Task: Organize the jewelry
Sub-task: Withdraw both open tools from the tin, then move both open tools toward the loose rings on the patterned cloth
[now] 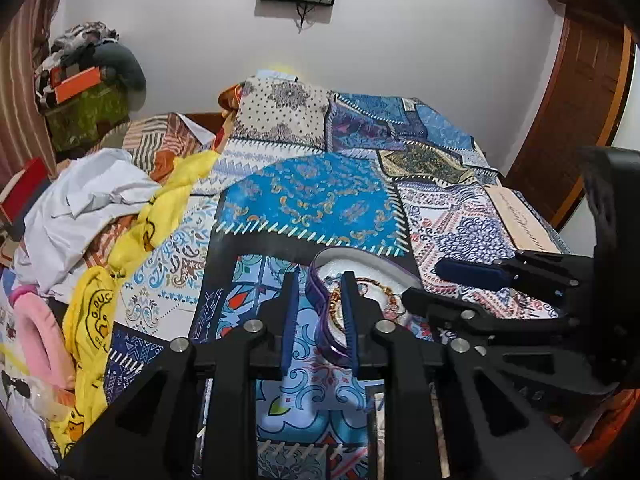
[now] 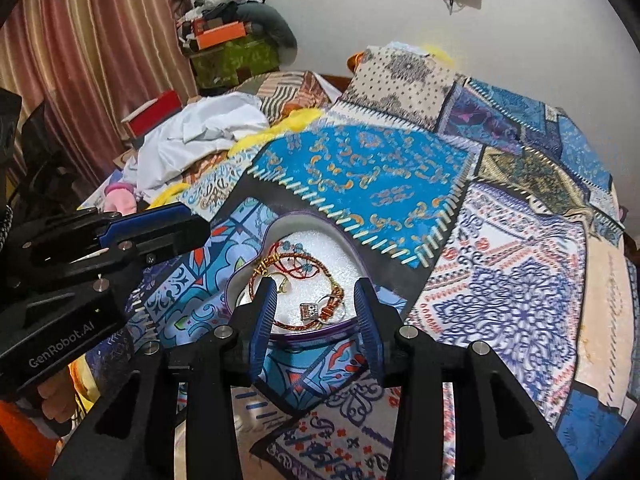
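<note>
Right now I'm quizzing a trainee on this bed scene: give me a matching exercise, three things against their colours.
Things:
1. tray rim
2. shirt
3. flat box

Colours:
A. white
B. orange
C. purple

Pairs: 1-C, 2-A, 3-B

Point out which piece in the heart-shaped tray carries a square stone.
The silver ring near the front rim of the heart-shaped tray, between the right gripper fingers. The red-and-gold bangles behind it are plain beaded hoops without stones.
</note>
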A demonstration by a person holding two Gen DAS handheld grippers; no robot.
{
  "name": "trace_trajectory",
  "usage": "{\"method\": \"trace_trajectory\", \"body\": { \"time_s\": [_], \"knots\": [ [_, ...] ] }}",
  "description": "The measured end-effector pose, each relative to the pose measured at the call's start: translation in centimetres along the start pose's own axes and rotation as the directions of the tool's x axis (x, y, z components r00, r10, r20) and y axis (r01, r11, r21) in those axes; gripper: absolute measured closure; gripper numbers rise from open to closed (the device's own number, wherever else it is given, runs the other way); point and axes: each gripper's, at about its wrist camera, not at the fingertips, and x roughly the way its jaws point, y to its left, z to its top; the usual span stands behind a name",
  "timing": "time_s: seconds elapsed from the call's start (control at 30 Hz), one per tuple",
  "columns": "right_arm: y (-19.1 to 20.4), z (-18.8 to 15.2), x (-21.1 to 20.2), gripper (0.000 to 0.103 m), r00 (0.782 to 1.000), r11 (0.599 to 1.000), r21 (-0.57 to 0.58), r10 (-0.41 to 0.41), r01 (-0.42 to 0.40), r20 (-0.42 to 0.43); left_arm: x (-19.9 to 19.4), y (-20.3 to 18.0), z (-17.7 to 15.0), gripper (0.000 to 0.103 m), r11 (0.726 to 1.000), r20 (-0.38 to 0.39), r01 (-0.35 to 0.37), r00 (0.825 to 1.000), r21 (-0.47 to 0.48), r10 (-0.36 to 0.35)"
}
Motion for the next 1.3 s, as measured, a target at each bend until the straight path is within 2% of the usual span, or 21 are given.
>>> {"method": "trace_trajectory", "body": {
  "time_s": [0.27, 0.33, 0.47, 0.53, 0.73, 1.0, 1.3],
  "knots": [
    [-1.0, 0.1, -3.8, 0.066, 0.996, 0.999, 0.024, -0.036, 0.034, 0.087, -2.3, -2.2, 0.7, 0.080, 0.999, 0.037, 0.004, 0.999, 0.040, -0.006],
    [-1.2, 0.0, -4.8, 0.066, 0.993, 0.999, 0.030, -0.046, 0.043, 0.107, -2.9, -2.9, 0.7, 0.075, 0.999, 0.047, 0.005, 0.999, 0.051, -0.007],
    [-2.2, -0.5, -6.9, 0.066, 0.987, 0.997, 0.049, -0.068, 0.062, 0.147, -3.9, -4.4, 1.0, 0.073, 0.997, 0.063, 0.013, 0.998, 0.072, -0.017],
    [-2.7, -0.7, -7.9, 0.066, 0.983, 0.995, 0.061, -0.081, 0.072, 0.164, -4.2, -5.2, 1.1, 0.067, 0.996, 0.069, 0.016, 0.997, 0.084, -0.021],
    [-4.9, -1.9, -10.8, 0.064, 0.968, 0.986, 0.113, -0.142, 0.121, 0.207, -4.6, -7.7, 1.3, 0.058, 0.993, 0.072, 0.037, 0.996, 0.116, -0.046],
    [-9.4, -4.2, -13.7, 0.063, 0.950, 0.959, 0.221, -0.225, 0.177, 0.217, -2.6, -11.2, 0.9, 0.057, 0.984, 0.011, 0.092, 0.995, 0.154, -0.094],
    [-12.5, -7.0, -14.1, 0.063, 0.953, 0.936, 0.286, -0.256, 0.203, 0.163, 1.3, -14.7, -0.9, 0.057, 0.969, -0.103, 0.150, 0.986, 0.199, -0.131]
  ]
}}
